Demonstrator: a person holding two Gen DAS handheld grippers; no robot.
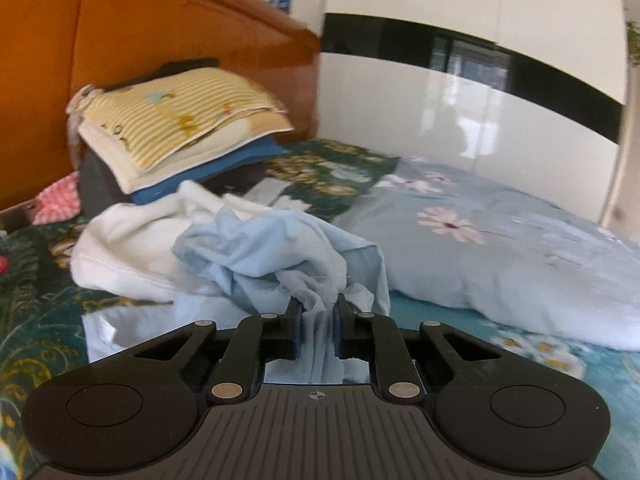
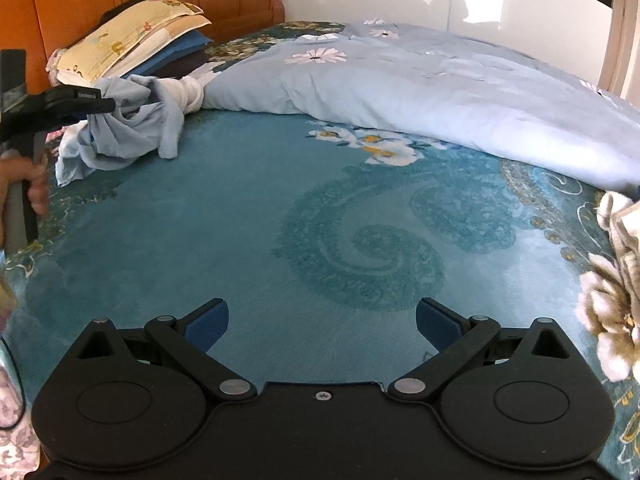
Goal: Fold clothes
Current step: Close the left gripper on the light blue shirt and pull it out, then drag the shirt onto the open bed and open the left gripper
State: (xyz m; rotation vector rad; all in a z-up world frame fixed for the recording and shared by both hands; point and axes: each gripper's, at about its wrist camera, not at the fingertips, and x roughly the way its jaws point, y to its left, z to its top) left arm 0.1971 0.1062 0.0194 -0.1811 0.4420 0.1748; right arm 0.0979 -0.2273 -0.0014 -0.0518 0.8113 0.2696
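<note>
The left gripper's own body is blocking the lower third of the left wrist view, so the bed under it is hidden there. Above it, the left gripper [image 1: 318, 312] is pinching a bunched fold of the light blue garment [image 1: 276, 252] between its nearly closed fingers, cloth trailing down through the gap. The rest of that garment is sitting crumpled on the teal patterned bedspread [image 2: 248, 208], touching a white garment [image 1: 128, 248] on its left side; where one ends and the other begins is hard to make out, and the blur is not helping.

The right wrist view is showing what the left cannot: a hand [image 2: 28, 188] at the left edge, mostly cut off, gripping the left tool's handle, with the tool reaching sideways into the blue heap. It is also showing a flowered cloth [image 2: 616, 280] cut off at the right edge.

The right gripper [image 2: 322, 320] is hovering over bare bedspread, fingers spread wide, holding nothing, well apart from the clothes. A pale blue duvet [image 2: 460, 92] is lying behind, and a stack of folded linens [image 1: 172, 128] is resting against the wooden headboard [image 1: 140, 28].
</note>
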